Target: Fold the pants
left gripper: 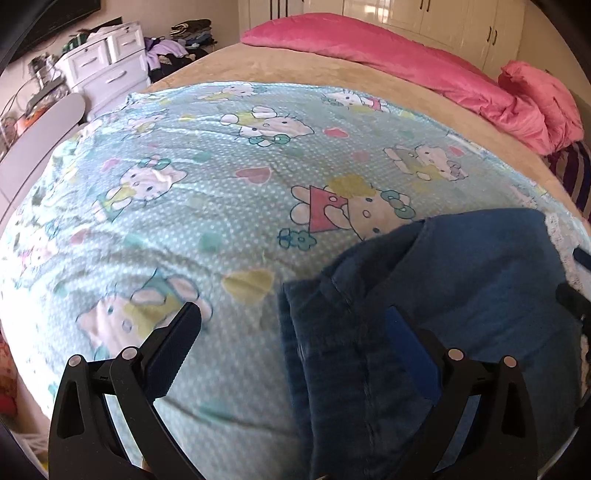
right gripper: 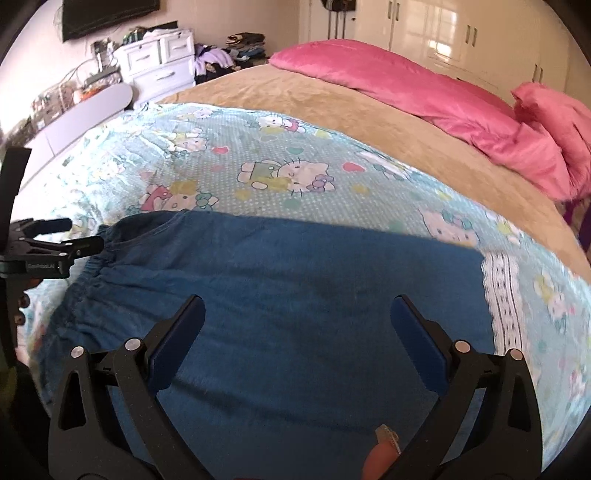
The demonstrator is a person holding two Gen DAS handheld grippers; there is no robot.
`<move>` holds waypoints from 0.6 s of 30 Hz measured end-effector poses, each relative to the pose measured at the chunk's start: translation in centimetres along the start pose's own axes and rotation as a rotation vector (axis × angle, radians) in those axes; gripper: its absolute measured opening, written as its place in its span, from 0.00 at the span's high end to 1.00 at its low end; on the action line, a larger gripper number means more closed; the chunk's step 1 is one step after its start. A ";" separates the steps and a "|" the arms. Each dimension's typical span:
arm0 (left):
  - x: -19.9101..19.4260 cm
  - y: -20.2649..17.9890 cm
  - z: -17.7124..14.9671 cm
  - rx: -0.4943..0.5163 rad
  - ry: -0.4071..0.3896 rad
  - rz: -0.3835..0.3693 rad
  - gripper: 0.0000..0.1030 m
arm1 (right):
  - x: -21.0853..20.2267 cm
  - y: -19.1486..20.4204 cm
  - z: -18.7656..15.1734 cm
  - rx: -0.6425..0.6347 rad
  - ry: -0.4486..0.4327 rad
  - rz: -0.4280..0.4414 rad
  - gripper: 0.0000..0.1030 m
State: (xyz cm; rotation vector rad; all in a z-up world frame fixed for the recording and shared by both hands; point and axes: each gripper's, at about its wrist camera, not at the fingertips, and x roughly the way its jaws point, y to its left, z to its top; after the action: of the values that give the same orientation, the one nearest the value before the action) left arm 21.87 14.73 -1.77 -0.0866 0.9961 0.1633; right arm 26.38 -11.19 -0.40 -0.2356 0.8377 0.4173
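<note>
Blue pants [right gripper: 295, 280] lie flat on a light-blue cartoon-cat sheet [right gripper: 229, 147], their gathered elastic waistband [right gripper: 88, 273] at the left. My right gripper [right gripper: 297, 317] hovers open over the middle of the fabric, nothing between its fingers. In the left wrist view the same pants [left gripper: 461, 295] fill the lower right, with a folded edge running down the middle. My left gripper [left gripper: 293, 325] is open, its right finger [left gripper: 410, 354] over the cloth and its left finger [left gripper: 177, 343] over the bare sheet. The left gripper [right gripper: 62, 236] also shows at the waistband edge in the right wrist view.
The sheet covers a beige bedspread [right gripper: 314, 99]. Pink pillows and a bunched pink blanket [right gripper: 424, 88] lie at the far side. White drawers [right gripper: 159, 62] with piled clothes stand far left, cupboards [right gripper: 461, 33] at the back. A fingertip [right gripper: 380, 458] shows at the bottom edge.
</note>
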 end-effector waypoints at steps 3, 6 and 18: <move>1.5 0.0 0.4 0.023 0.007 0.005 0.04 | 1.3 0.0 1.0 -0.025 0.010 0.001 0.08; 2.4 0.3 0.5 0.025 0.011 -0.012 0.04 | 2.7 0.3 2.0 -0.076 0.025 -0.011 0.08; 3.5 -2.0 0.8 0.175 -0.041 -0.068 0.63 | 7.4 2.4 4.5 -0.274 0.094 -0.008 0.08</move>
State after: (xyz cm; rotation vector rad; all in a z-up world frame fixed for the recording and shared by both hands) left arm 24.74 13.20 -4.29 0.0426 0.9618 0.0152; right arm 32.74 -5.50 -3.21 -0.5155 0.8706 0.5165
